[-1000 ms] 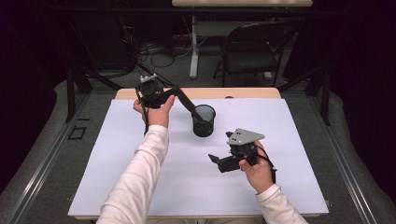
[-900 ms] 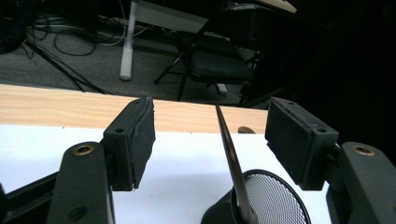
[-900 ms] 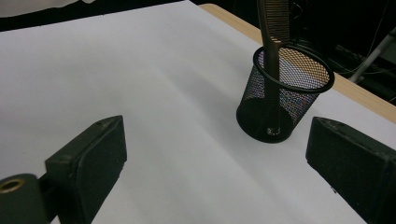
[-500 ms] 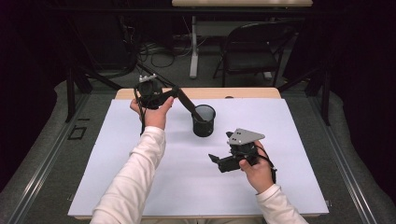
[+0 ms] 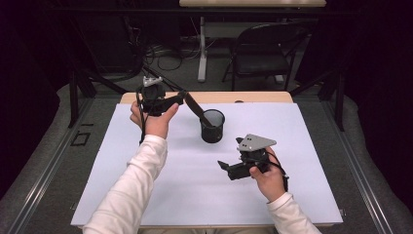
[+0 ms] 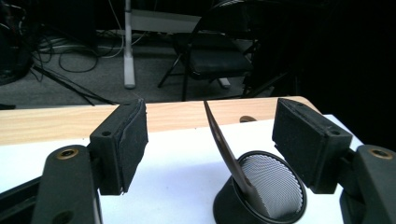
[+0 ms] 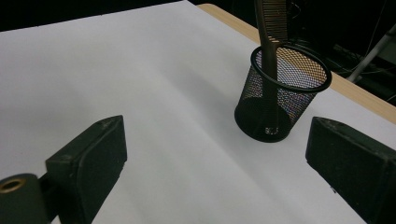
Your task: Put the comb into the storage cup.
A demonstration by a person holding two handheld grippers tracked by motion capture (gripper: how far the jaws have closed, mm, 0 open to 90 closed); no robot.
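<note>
A black mesh cup point(image 5: 213, 126) stands on the white sheet point(image 5: 160, 195). A dark brown comb point(image 5: 196, 106) leans in it, its top end tilted up and to the left. My left gripper point(image 5: 179, 99) is held level at that top end. Its jaws have just been opening and now stand wide open. In the left gripper view the comb point(image 6: 223, 144) shows edge-on between the pads point(image 6: 123, 140), touching neither, with the cup point(image 6: 268, 186) just beyond. My right gripper point(image 5: 225, 166) rests low on the sheet, open and empty point(image 7: 219, 163), facing the cup point(image 7: 280, 102) and comb point(image 7: 271, 28).
The sheet covers a wooden table whose bare edge point(image 5: 253, 97) runs along the back. A black chair point(image 5: 263, 53) and cables lie on the floor behind it. Open sheet spreads to the left and front of the cup.
The left gripper's jaws stand wider around the comb's top, and that hand has eased slightly up. The comb and cup stay put. The right hand has not moved.
</note>
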